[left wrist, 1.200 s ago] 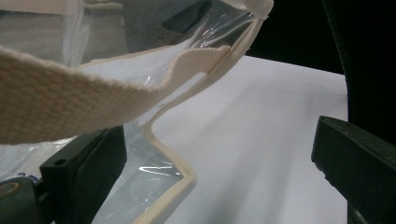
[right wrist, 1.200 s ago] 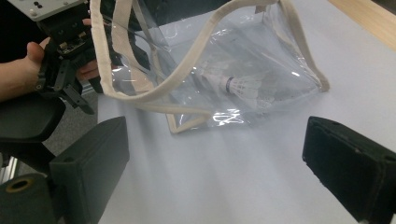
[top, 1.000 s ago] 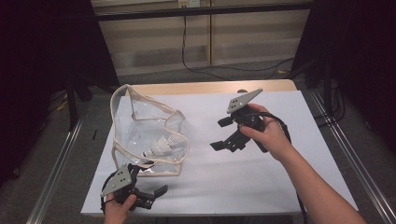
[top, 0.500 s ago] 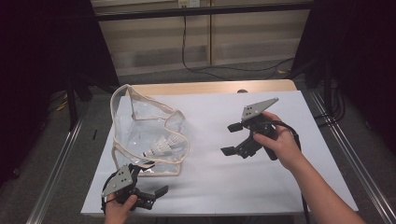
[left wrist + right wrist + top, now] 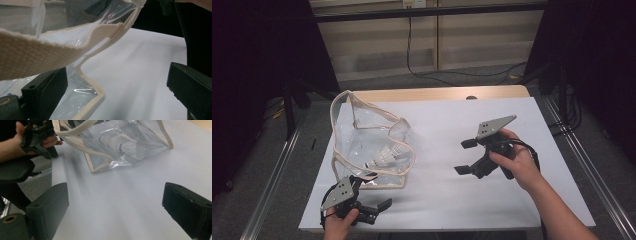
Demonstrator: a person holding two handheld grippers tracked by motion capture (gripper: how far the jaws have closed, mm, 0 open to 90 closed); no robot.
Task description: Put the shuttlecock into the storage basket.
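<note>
- Hand-held gripper on the left [image 5: 379, 207], one of two in use, sits low at the near left corner of the white surface [image 5: 447, 195], gripped by the person's left hand [image 5: 339, 222].
- Its jaws stand wide apart and hold nothing; in the left gripper view one jaw lies just beside the near lower corner of the clear bag [image 5: 82, 100], and whether it touches the plastic cannot be told.
- A woven cream strap [image 5: 45, 48] of that bag crosses above the same jaw in the left gripper view.
- One clear bag [image 5: 362, 145] with cream edging stands on the left half of the surface, its mouth open upward.
- One white shuttlecock [image 5: 387, 156] lies inside the bag, near its bottom; the right gripper view shows it through the plastic [image 5: 125, 146].
- The right hand-held gripper [image 5: 464, 156] is held by the person's right hand [image 5: 517, 162] above the right half of the surface, well apart from the bag.
- Its jaws too are spread wide, pointing toward the bag, with only bare white surface between them.
</note>
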